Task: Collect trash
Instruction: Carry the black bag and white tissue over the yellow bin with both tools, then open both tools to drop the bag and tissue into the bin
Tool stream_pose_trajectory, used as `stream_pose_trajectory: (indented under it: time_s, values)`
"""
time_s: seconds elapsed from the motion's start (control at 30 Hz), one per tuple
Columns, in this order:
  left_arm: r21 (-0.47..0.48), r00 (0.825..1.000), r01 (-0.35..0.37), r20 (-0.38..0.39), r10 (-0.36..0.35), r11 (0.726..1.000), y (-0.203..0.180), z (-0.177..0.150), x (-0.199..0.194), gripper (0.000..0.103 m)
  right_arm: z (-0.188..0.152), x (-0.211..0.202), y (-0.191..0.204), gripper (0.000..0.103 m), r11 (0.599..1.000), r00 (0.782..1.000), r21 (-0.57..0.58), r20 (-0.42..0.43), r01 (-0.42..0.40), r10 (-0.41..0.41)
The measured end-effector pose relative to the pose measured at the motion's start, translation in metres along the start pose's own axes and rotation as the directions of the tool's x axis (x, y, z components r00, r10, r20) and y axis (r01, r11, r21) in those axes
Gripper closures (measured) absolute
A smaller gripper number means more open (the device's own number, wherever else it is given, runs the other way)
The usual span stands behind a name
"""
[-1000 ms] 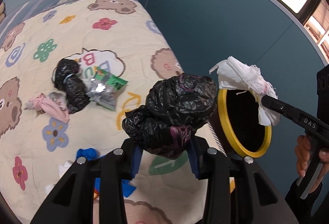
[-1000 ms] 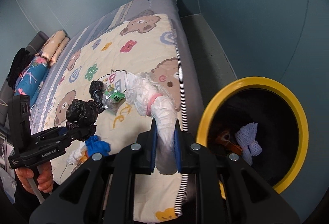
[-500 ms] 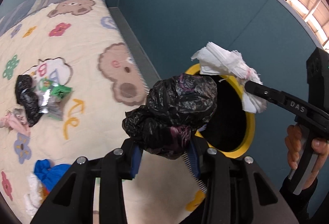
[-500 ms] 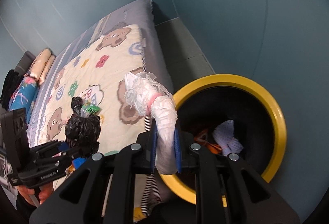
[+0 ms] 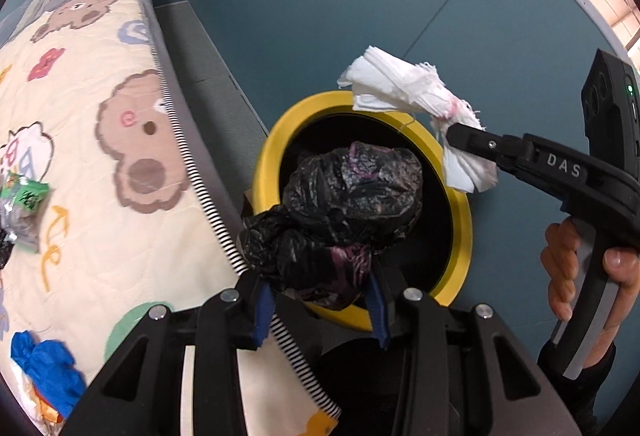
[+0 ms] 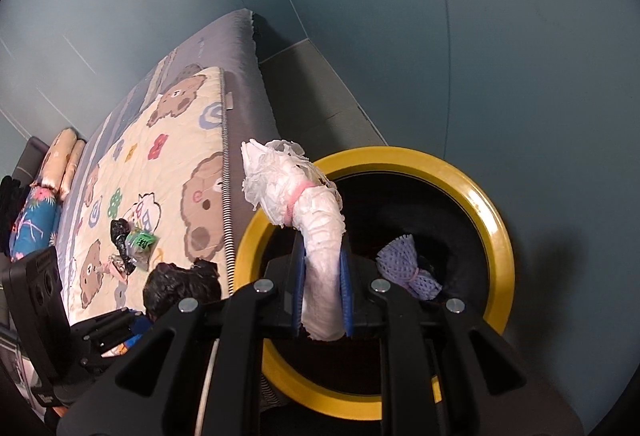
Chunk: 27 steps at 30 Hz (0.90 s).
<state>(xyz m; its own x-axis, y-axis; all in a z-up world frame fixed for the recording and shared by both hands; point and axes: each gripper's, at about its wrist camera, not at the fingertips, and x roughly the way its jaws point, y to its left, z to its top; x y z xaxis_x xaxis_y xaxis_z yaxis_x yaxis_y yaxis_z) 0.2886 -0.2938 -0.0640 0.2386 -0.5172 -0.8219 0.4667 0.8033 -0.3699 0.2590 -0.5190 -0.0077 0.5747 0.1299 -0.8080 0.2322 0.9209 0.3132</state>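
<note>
Left gripper (image 5: pixel 320 300) clenched on black bag (image 5: pixel 344 208), right gripper (image 6: pixel 322 292) clenched on white wad (image 6: pixel 308 220); both hang over yellow-rimmed bin (image 6: pixel 496 232) beside bed (image 5: pixel 100 164). Judged step: drop. Centre each over the opening first, since the wad sits near the rim, then release without clashing grippers. More trash on bed: green packet (image 5: pixel 28 196), blue scrap (image 5: pixel 44 364).

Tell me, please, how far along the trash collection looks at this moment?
Partly done: a lilac mesh bundle already lies in the yellow-rimmed black bin. In hand, over the bin: the left gripper holds a crumpled black plastic bag, the right gripper a white tied plastic bag. Left on the quilt: a green wrapper and blue scrap.
</note>
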Motion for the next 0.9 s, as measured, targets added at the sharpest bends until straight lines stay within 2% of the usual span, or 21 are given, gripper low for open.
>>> stream_pose_trajectory:
  time_s: [0.13,0.43,0.53,0.6,0.67,0.9]
  values:
    - [0.013,1.0,0.017,-0.006,-0.017,1.0,-0.009,0.003,0.017,0.067,0.004,0.004,-0.009,0.088,0.999,0.999,-0.006,0.019,0.036,-0.036]
    - [0.003,0.998,0.047,-0.05,-0.047,0.999,-0.014,0.009,0.049,0.064,0.009,0.021,-0.031,0.086,0.998,1.0,0.05,-0.002,0.022,-0.022]
    - [-0.006,0.997,0.058,-0.06,-0.058,0.998,-0.013,0.01,0.053,0.059,0.009,0.021,-0.036,0.078,0.998,1.0,0.064,-0.002,0.02,-0.02]
    - [-0.004,0.997,0.057,-0.056,-0.057,0.998,-0.015,0.007,0.051,0.051,0.01,0.019,-0.039,0.069,0.996,1.0,0.083,0.005,0.014,-0.015]
    - [-0.012,0.997,0.06,-0.051,-0.06,0.998,-0.014,0.007,0.048,0.045,0.01,0.017,-0.04,0.064,0.995,1.0,0.095,0.011,0.016,-0.017]
    - [-0.033,0.999,0.043,-0.019,-0.044,0.999,-0.004,0.004,0.034,0.024,0.01,0.008,-0.039,0.056,0.994,0.999,0.113,0.025,0.017,-0.02]
